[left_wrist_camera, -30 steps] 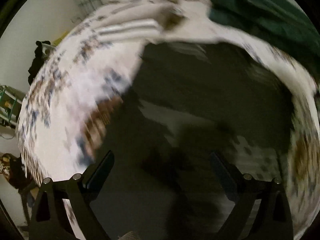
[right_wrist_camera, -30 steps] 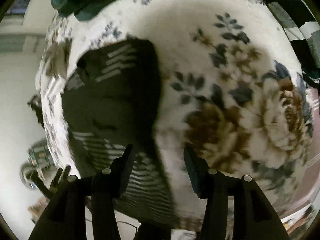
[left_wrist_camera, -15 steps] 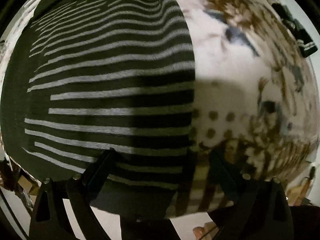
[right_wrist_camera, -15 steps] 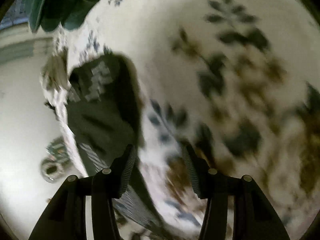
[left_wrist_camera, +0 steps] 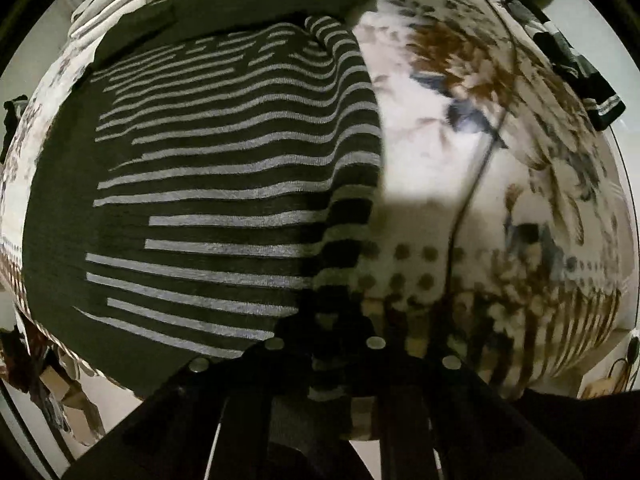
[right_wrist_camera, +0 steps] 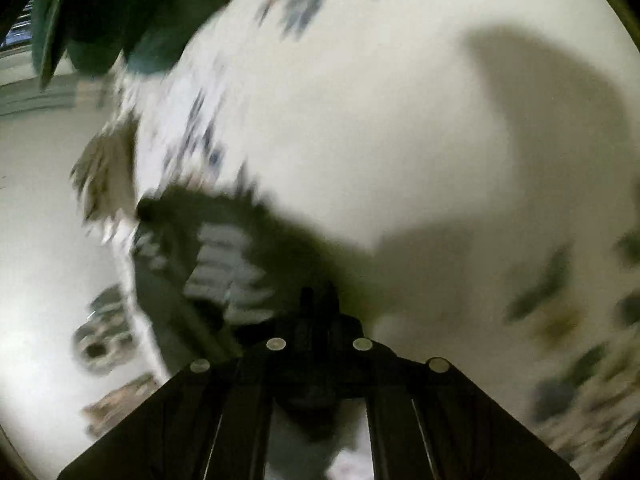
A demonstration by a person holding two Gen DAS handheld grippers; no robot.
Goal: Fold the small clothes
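**Both grippers clamp the striped top**

Fingers of the left gripper (left_wrist_camera: 326, 320) have just snapped closed on the near right corner of the striped garment (left_wrist_camera: 224, 184), which lies flat on the floral bedspread (left_wrist_camera: 500, 184). Next, the right gripper (right_wrist_camera: 318, 300) has just closed at the garment's dark edge (right_wrist_camera: 224, 264); blur hides whether it caught cloth. A fold looks ready to begin.

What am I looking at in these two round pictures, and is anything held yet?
No robot arm here: a person holds a two-finger gripper in each hand, with a fisheye camera on each looking along its fingers.

The left view looks down on a dark striped garment spread on a floral bed cover. The left gripper has just closed, its jaws together at the garment's near right edge; it appears to pinch that edge, though shadow hides the contact.

The right view is blurred. The right gripper has just closed beside the garment's edge; whether it grips cloth is unclear.
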